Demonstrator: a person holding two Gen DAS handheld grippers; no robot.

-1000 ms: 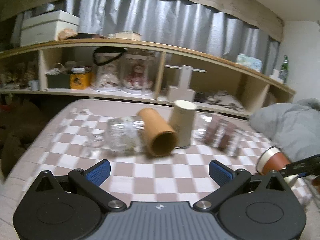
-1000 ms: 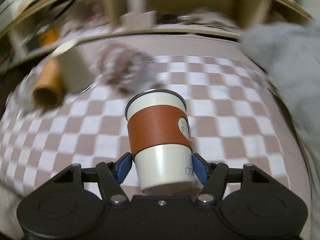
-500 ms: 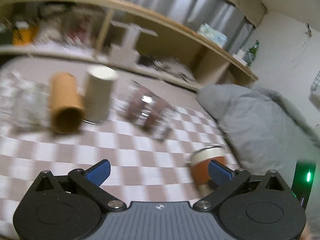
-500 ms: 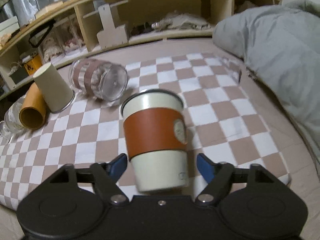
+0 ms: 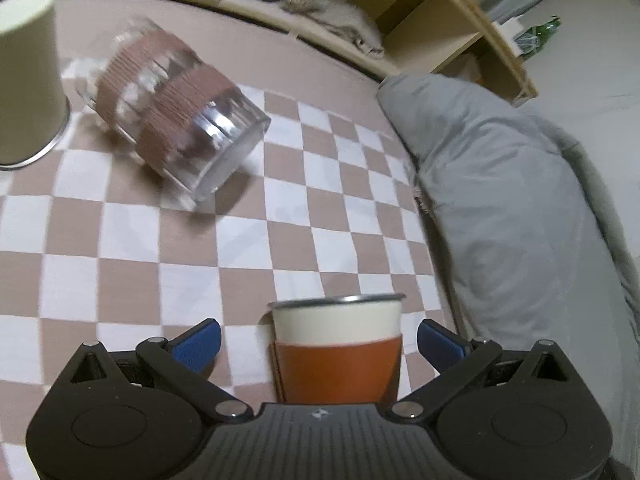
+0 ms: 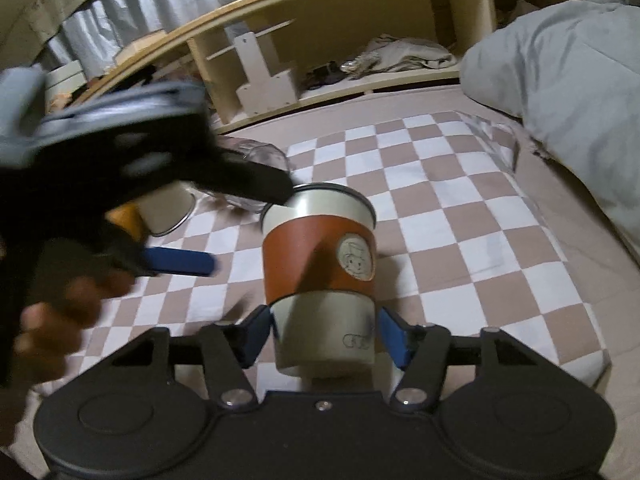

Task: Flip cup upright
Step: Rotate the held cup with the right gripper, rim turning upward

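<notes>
Cup stands upright between both hand-held grippers

My right hand-held gripper [image 6: 325, 338] seems released around the cup [image 6: 320, 268]; left hand-held gripper [image 5: 318, 338] spread wide, axis vertical.

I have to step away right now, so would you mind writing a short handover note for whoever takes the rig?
Right gripper: jaws flank the base of the sleeved cup; contact unclear.
Left gripper: open, jaws either side of the same cup, not touching it.
The cup stands upright, mouth up, on the checkered cloth.
The banded glass lies on its side; the cream paper cup stands mouth down.
Done: sleeved cup upright. Left: back both grippers off; check it stands alone.
</notes>
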